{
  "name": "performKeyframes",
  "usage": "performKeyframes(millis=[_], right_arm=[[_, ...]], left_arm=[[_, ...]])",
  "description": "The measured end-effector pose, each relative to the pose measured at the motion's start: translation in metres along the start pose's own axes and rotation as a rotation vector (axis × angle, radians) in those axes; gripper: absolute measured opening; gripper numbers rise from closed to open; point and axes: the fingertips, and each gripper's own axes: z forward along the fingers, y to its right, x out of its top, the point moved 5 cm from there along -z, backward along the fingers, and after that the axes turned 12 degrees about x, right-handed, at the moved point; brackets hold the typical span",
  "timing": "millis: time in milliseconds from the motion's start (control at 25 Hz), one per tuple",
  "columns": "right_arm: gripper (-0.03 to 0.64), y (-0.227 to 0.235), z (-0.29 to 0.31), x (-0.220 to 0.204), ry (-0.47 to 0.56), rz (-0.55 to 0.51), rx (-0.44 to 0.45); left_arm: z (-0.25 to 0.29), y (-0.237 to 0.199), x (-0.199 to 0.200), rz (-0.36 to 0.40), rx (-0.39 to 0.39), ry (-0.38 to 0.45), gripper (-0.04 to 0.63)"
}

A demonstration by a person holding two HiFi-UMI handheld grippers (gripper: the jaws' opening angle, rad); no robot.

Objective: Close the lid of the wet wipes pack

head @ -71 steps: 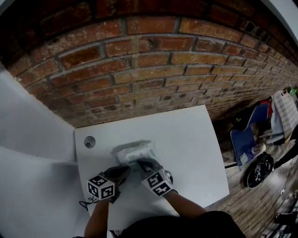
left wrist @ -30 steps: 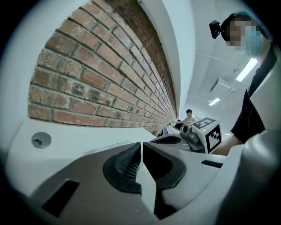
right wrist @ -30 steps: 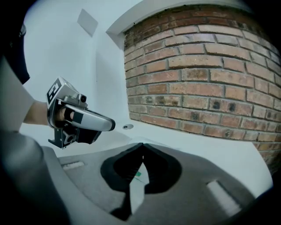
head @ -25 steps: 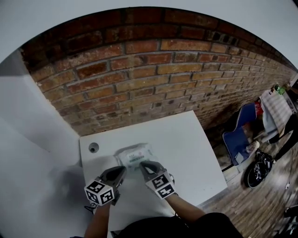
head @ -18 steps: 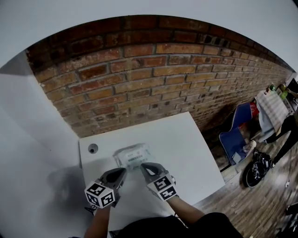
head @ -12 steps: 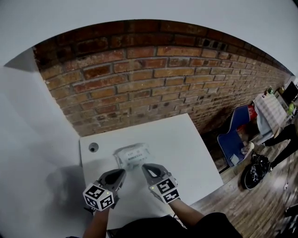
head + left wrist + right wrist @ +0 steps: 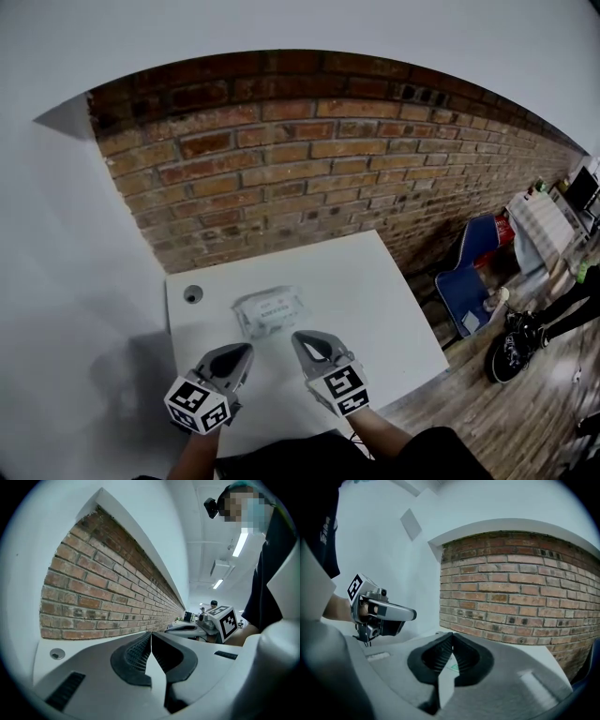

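The wet wipes pack (image 7: 265,310), white with a printed label, lies flat on the white table (image 7: 375,309) with its lid down, as far as I can tell. My left gripper (image 7: 247,351) hovers in front of the pack's near left corner, shut and empty. To its right, my right gripper (image 7: 299,338) hangs just off the pack's near right corner, also shut and empty. Neither touches the pack. In the left gripper view the jaws (image 7: 151,634) meet at the tips, with the right gripper's marker cube (image 7: 227,622) beyond. The right gripper view shows its closed tips (image 7: 451,635) and the left gripper (image 7: 382,614).
A brick wall (image 7: 309,169) backs the table. A round cable hole (image 7: 193,293) sits at the table's far left corner. Past the table's right edge stand blue chairs (image 7: 469,281) on a wooden floor, with a black bag (image 7: 514,337).
Both grippers have drawn back from the pack toward me and lifted off it. The pack stays where it was on the table.
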Motion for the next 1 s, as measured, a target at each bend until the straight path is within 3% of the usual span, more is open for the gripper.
performKeyframes(millis=[1000], right_arm=[[-0.002, -0.041, -0.06, -0.019, 0.018, 0.041, -0.056]], left_arm=[[-0.056, 0.04, -0.03, -0.006, 0.031, 0.024, 0.015]])
